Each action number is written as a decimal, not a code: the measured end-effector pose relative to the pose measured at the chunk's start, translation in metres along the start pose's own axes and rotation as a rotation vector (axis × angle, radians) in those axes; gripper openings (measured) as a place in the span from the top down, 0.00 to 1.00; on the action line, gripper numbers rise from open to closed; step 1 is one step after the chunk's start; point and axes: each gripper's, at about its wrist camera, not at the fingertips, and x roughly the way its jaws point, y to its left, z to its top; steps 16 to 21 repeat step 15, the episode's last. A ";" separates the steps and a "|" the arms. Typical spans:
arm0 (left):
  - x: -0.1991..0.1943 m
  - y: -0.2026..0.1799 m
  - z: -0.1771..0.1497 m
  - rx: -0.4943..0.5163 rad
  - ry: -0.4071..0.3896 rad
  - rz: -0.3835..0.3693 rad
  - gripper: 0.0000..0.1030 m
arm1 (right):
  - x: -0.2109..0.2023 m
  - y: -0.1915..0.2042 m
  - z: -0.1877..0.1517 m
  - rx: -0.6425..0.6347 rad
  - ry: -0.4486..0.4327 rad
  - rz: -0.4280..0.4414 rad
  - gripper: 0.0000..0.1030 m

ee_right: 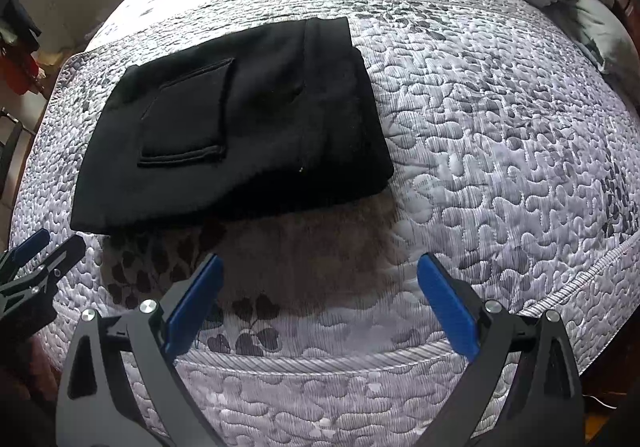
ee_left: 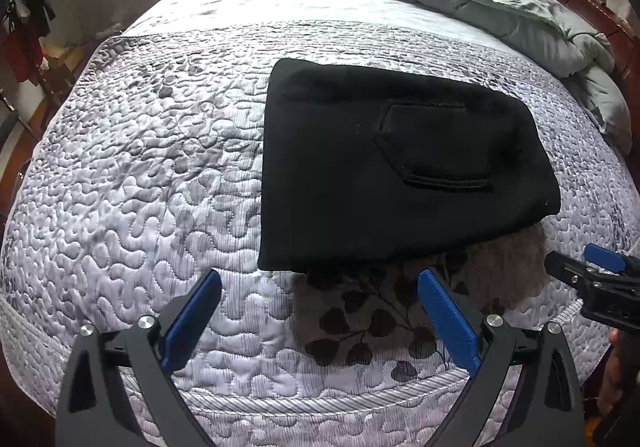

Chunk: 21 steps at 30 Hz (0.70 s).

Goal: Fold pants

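Note:
The black pants [ee_left: 400, 167] lie folded into a compact rectangle on the quilted bed, back pocket facing up. In the right wrist view the same black pants [ee_right: 240, 127] sit left of centre. My left gripper [ee_left: 320, 283] hovers open just short of their near edge, nothing between its blue fingers. My right gripper [ee_right: 320, 267] is also open and empty, near the bed's front edge. Each gripper shows in the other's view: the right gripper [ee_left: 580, 267] at the right edge, the left gripper [ee_right: 44, 247] at the left edge.
A brownish leaf-patterned cloth [ee_left: 380, 311] lies partly under the pants, toward me. A rumpled grey-green comforter [ee_left: 500, 7] is heaped at the far right of the quilted bedspread [ee_left: 140, 167]. A wooden bed frame [ee_left: 616, 31] borders the right side. Clothes hang at the far left [ee_left: 24, 47].

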 end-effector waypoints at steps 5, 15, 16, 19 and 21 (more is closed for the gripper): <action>0.000 0.000 0.001 0.003 -0.006 -0.006 0.04 | 0.005 -0.002 0.000 0.009 0.011 0.002 0.06; -0.001 0.000 0.001 0.001 -0.003 -0.005 0.04 | 0.008 -0.006 -0.002 0.019 0.022 0.003 0.06; -0.001 0.000 0.001 0.001 -0.003 -0.005 0.04 | 0.008 -0.006 -0.002 0.019 0.022 0.003 0.06; -0.001 0.000 0.001 0.001 -0.003 -0.005 0.04 | 0.008 -0.006 -0.002 0.019 0.022 0.003 0.06; -0.001 0.000 0.001 0.001 -0.003 -0.005 0.04 | 0.008 -0.006 -0.002 0.019 0.022 0.003 0.06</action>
